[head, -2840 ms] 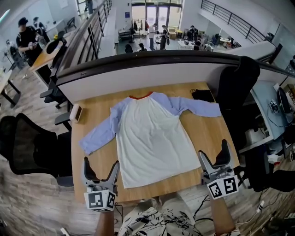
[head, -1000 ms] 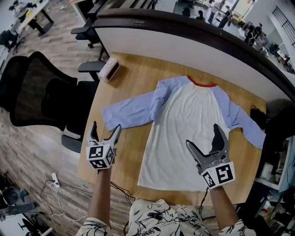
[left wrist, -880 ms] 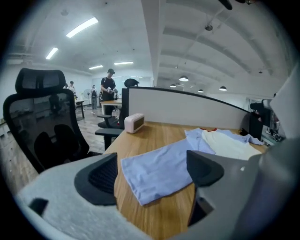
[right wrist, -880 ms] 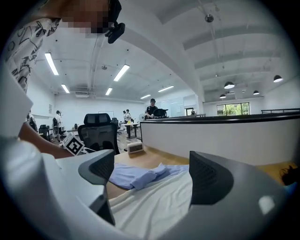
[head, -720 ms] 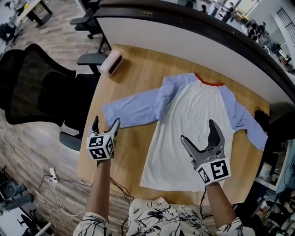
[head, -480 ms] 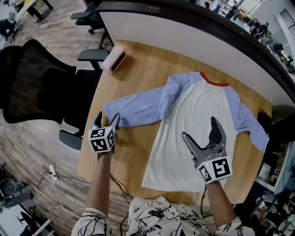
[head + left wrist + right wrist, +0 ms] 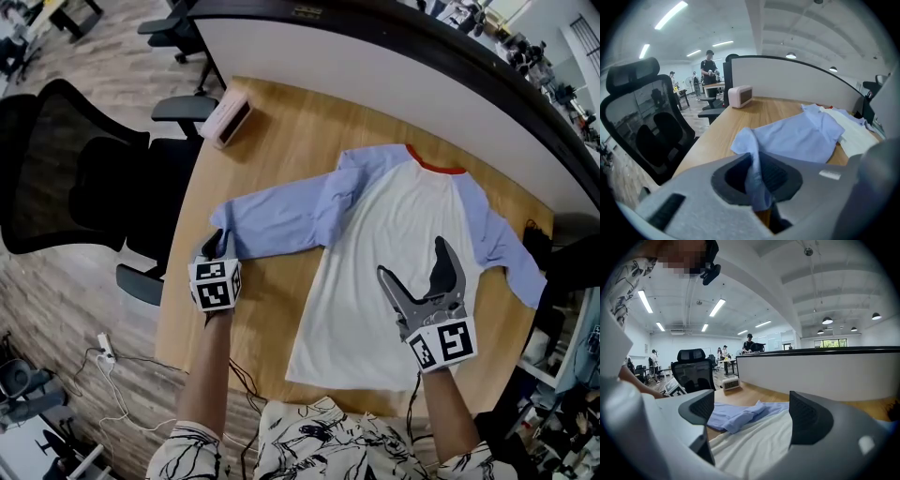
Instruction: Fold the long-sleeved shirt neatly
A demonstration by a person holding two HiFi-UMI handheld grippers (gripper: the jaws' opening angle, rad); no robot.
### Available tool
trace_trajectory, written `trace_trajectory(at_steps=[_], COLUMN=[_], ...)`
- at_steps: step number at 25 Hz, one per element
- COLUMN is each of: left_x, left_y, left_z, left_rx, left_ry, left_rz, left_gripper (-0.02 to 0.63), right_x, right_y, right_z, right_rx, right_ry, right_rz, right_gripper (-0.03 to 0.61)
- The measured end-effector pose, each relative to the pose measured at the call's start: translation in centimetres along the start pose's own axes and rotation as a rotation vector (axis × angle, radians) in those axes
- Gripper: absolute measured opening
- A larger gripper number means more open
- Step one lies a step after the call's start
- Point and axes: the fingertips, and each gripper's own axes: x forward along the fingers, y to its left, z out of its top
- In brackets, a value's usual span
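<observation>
Your left gripper (image 7: 217,247) is clamped shut on the cuff end of the blue sleeve (image 7: 277,217), which stretches out along the table's left side; a fold of that cloth stands up between its jaws; your right gripper (image 7: 414,267) hangs wide open and empty over the white body of the long-sleeved shirt (image 7: 375,225); the shirt lies spread on the wooden table (image 7: 281,122), red collar away from you; a small desk clock (image 7: 228,120) sits at the far-left corner, beside a black office chair (image 7: 66,178).

In the head view the left gripper (image 7: 215,246) hides the sleeve (image 7: 274,217) end at the desk's (image 7: 281,141) left edge — clock (image 7: 228,119) digits too small.
</observation>
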Motion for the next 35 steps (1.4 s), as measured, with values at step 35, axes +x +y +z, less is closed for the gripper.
trace_trajectory(at_steps=[35], left_x=[-16.3], left_y=[-31.2], left_z=[22.9], left_rx=[0.044], left_ry=[-0.454], left_rz=[-0.517], left_gripper=[0.021], right_x=[-13.8], right_y=[-12.4], right_z=[-1.1], right_rx=[0.102], right_ry=[-0.094], right_rz=[-0.198], right_gripper=[0.492])
